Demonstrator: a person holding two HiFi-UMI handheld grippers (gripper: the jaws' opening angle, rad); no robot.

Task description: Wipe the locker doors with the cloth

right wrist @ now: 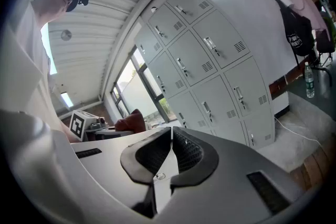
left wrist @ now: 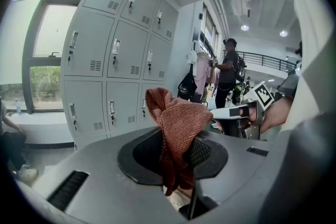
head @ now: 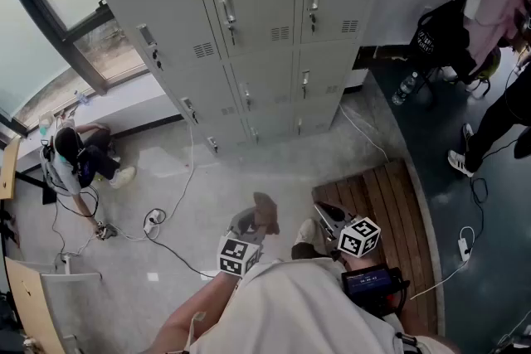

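Observation:
A rust-red cloth (left wrist: 176, 131) is bunched between the pads of my left gripper (left wrist: 176, 157), which is shut on it; the cloth (head: 265, 210) also shows in the head view above the left gripper (head: 249, 226). My right gripper (right wrist: 171, 145) is shut with nothing between its pads, held beside the left one (head: 332, 215). The grey lockers (head: 249, 29) stand ahead, a few steps off, their doors closed (left wrist: 115, 71) (right wrist: 220, 65). Neither gripper touches a door.
A person sits on the floor (head: 75, 157) by the window, left of the lockers, with cables (head: 158, 220) trailing across the floor. Another person (head: 498, 124) stands at the right near hanging bags (head: 444, 37). A wooden platform (head: 390, 211) lies under my right side.

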